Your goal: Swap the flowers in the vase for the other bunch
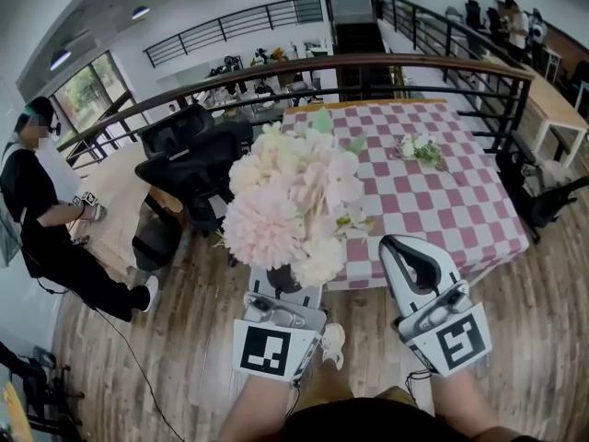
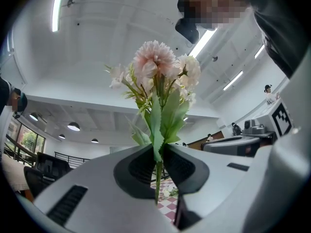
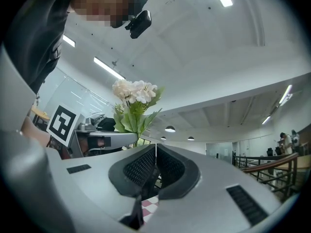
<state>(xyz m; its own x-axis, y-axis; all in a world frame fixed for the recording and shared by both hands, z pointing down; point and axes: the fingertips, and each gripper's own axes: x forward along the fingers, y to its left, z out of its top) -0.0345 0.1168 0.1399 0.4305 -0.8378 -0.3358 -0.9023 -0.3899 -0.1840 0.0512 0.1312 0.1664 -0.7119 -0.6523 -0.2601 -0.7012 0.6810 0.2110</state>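
A big bunch of pale pink and white flowers [image 1: 294,201] stands upright over the near left corner of the pink checked table [image 1: 460,201]. My left gripper [image 1: 283,279] is shut on its green stems; in the left gripper view the stems [image 2: 157,171] are pinched between the dark pads and the blooms [image 2: 158,72] rise above. A smaller white and green bunch [image 1: 419,148] lies on the far part of the table. My right gripper [image 1: 405,247] hangs beside the left one, shut and empty; its pads [image 3: 167,166] meet. The held bunch [image 3: 133,106] shows at its left. No vase is in view.
A dark railing [image 1: 368,67] with a wooden top runs behind the table. Black office chairs [image 1: 193,155] stand at the table's left. A person in black [image 1: 41,210] sits further left. Another dark chair [image 1: 543,201] is at the right edge. The floor is wood.
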